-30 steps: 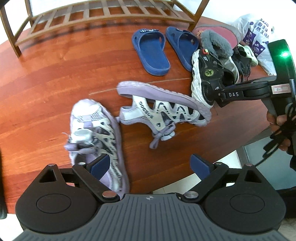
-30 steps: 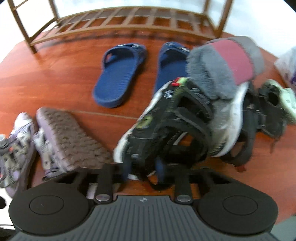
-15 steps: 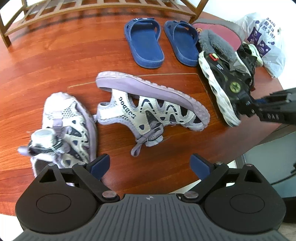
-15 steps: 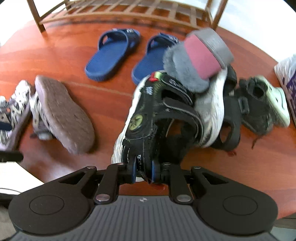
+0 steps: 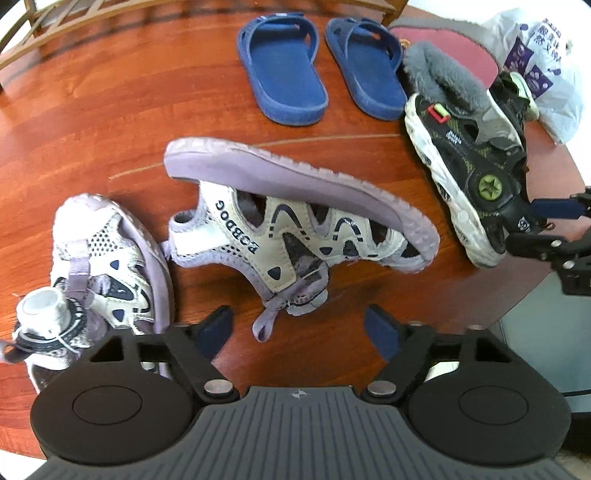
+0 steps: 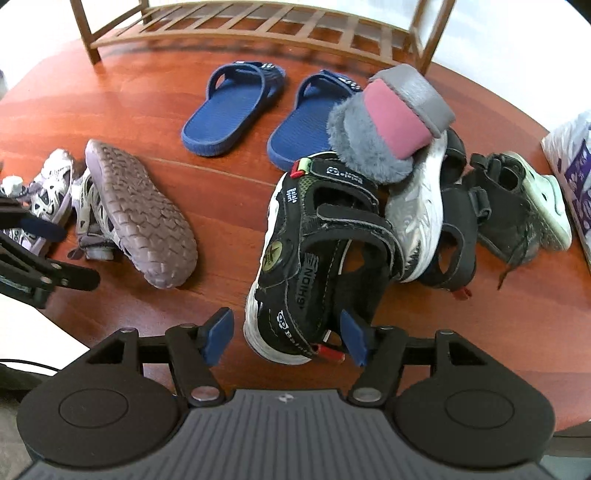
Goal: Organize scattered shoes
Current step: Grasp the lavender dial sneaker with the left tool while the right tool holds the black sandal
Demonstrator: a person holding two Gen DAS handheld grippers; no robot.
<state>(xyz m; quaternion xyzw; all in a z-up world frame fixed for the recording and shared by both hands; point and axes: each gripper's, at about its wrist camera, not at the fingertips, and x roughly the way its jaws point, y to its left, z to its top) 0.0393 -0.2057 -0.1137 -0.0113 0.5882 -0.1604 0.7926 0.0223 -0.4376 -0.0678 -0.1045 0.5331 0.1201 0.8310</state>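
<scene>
black sandal (image 6: 314,258): on the desk (image 6: 110,110) against the shoe pile, heel between the right tool's (image 6: 286,336) spread fingers, not pinched.
handling: likely light, soft straps, stiff sole; take the heel rim.
left tool (image 5: 299,328): released, over the tipped lilac sandal (image 5: 295,225).
change: half a second ago the right tool was clenched on the heel; now let go.

A glossy reddish-brown wooden counter (image 6: 129,107) with a rounded edge is seen. At its far edge a slatted wooden rack (image 6: 258,26) is set, backed by bright white light. Beyond its near edge, pale floor (image 5: 535,314) is glimpsed.
</scene>
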